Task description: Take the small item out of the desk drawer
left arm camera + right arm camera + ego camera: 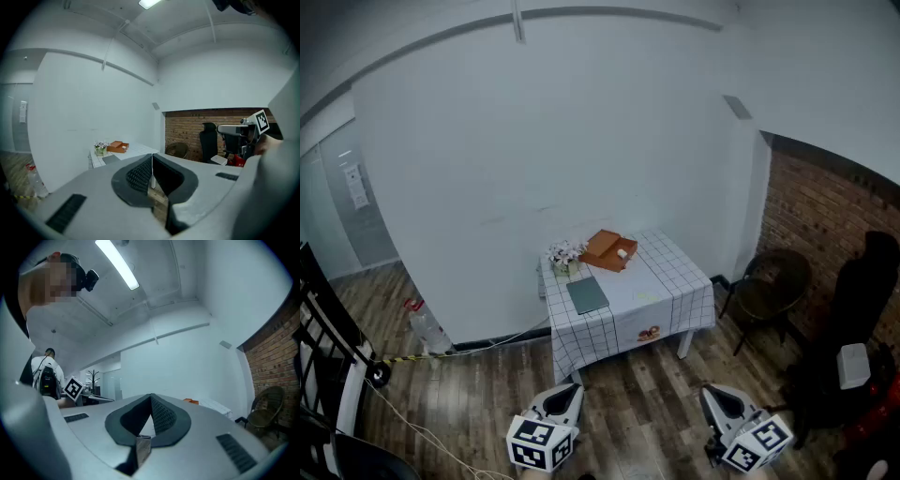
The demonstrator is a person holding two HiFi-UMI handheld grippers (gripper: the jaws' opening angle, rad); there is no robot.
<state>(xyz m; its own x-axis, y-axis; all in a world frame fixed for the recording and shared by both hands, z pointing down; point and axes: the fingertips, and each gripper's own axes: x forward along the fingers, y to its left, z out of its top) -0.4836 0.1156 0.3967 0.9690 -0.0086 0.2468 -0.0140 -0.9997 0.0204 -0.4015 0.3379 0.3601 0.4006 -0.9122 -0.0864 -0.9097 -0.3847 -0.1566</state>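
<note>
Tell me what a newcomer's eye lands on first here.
The small table under a white grid-checked cloth stands alone against the bare white wall, centre of the head view. On its far side sits an orange-brown open box with a small white item in it, beside a pot of pale flowers. Nearest the camera, the left gripper and right gripper are both shut and empty, short of the table.
</note>
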